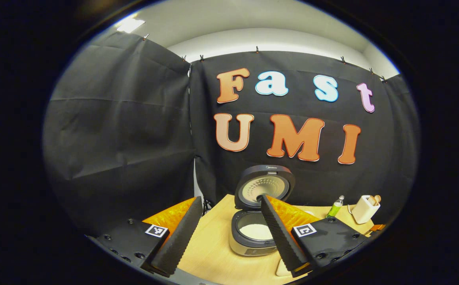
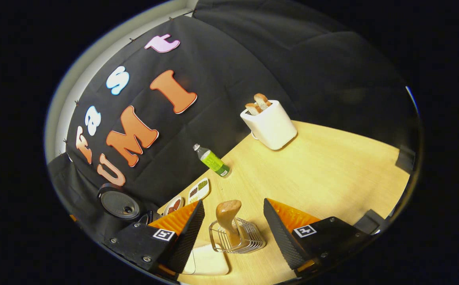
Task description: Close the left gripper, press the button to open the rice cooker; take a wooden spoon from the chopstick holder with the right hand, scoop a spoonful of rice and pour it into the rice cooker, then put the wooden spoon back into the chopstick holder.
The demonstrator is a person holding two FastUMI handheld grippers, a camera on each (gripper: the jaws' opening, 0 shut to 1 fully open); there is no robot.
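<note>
The rice cooker (image 1: 258,213) is seen ahead of the left tool (image 1: 229,233) with its lid (image 1: 264,186) raised upright, so the button press is judged done. A pale layer, probably rice, is visible in its inner pot (image 1: 255,230). The left tool's fingers are spread wide and nothing is held between them, the cooker lying beyond and between their tips.

In the right gripper view, the right tool (image 2: 233,233) is also held wide open with nothing gripped. Between its fingers and just ahead stands a wire chopstick holder (image 2: 235,237) on the table (image 2: 332,166), with the wooden spoon (image 2: 228,217) upright in it, bowl end uppermost. The spoon is touched by neither finger.

Whether the spoon has yet to be taken or is already returned cannot be fixed with certainty; the rice in the pot suggests the scoop may be finished and the spoon put back. Farther ahead a green bottle (image 2: 212,160) and a white toaster (image 2: 271,124) holding bread are seen.
</note>
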